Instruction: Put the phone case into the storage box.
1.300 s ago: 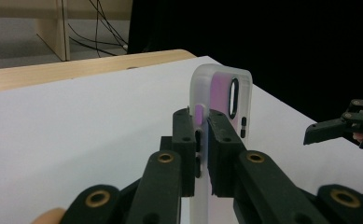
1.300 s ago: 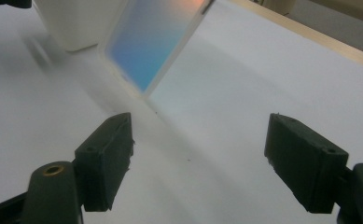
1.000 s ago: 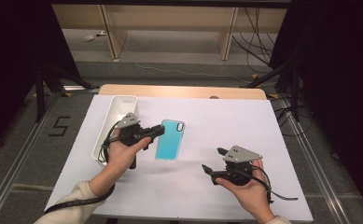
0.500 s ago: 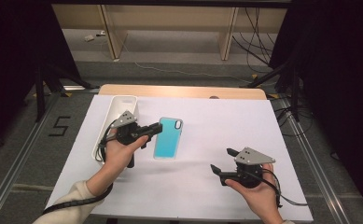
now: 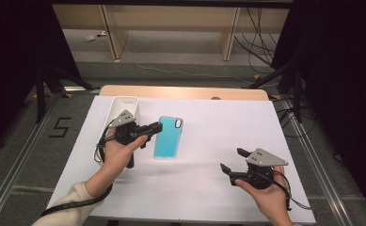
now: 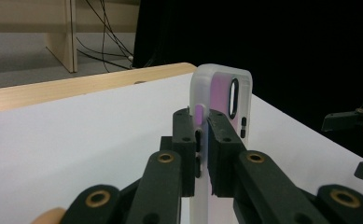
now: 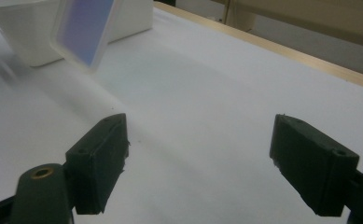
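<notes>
- The left gripper (image 5: 156, 127) clamps the left edge of a phone case (image 5: 168, 137) with a turquoise face, holding it over the white table (image 5: 209, 122) just right of a white bin (image 5: 119, 106).
- Its jaws pinch the case's translucent rim.
- The right gripper (image 5: 231, 160) hovers with jaws spread wide near the table's front right, well apart from the case.

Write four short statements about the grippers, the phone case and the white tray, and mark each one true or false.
1. The left gripper is shut on the edge of the phone case. True.
2. The right gripper holds the phone case. False: its jaws stand open with nothing between them.
3. The white tray sits at the left side of the table. True.
4. The phone case lies inside the white tray. False: it is outside the tray, to its right, in the left gripper's jaws.
</notes>
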Available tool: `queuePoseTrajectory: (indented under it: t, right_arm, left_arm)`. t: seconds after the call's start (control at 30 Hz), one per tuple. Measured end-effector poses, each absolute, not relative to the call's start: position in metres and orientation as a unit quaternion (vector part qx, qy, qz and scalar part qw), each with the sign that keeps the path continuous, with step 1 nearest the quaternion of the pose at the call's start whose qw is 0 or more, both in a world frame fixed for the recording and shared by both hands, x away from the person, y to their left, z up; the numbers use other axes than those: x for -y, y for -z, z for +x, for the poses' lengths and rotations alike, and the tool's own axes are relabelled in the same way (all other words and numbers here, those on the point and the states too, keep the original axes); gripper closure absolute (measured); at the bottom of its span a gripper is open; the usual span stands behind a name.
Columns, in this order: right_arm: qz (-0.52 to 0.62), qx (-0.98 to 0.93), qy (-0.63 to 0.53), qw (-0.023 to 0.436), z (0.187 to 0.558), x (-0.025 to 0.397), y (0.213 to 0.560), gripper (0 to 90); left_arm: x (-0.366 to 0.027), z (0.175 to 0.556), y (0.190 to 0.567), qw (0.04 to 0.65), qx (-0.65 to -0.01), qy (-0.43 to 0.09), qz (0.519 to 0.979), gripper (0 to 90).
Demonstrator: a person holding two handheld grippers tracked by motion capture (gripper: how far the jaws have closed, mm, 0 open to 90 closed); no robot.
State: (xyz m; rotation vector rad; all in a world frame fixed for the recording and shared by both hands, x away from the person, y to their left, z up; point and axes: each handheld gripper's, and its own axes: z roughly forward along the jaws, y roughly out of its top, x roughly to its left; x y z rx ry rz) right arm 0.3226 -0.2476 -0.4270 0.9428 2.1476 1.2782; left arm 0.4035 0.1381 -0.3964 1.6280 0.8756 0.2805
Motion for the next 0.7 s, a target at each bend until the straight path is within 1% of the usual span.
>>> queuePoseTrajectory:
  t: [0.23, 0.27, 0.33, 0.53, 0.6, 0.7]
  right_arm:
    - [0.349, -0.774, -0.467, 0.246, 0.328, 0.253, 0.428, 20.7]
    - [0.355, -0.777, -0.464, 0.236, 0.328, 0.254, 0.427, 20.7]
    - [0.352, -0.771, -0.468, 0.249, 0.33, 0.255, 0.428, 20.6]
    - [0.367, -0.767, -0.467, 0.244, 0.331, 0.257, 0.429, 20.4]
    - [0.364, -0.765, -0.466, 0.254, 0.332, 0.258, 0.43, 20.4]
    - [0.371, -0.767, -0.463, 0.246, 0.331, 0.259, 0.43, 20.5]
  left_arm:
    - [-0.141, 0.404, 0.394, 0.595, -0.38, -0.122, 0.698, 82.6]
    - [-0.142, 0.404, 0.393, 0.595, -0.376, -0.126, 0.699, 82.6]
    - [-0.143, 0.404, 0.392, 0.596, -0.375, -0.127, 0.698, 82.6]
    - [-0.147, 0.405, 0.389, 0.598, -0.377, -0.134, 0.694, 82.5]
    - [-0.149, 0.406, 0.387, 0.598, -0.376, -0.137, 0.694, 82.5]
    - [-0.152, 0.406, 0.385, 0.601, -0.38, -0.138, 0.69, 82.6]
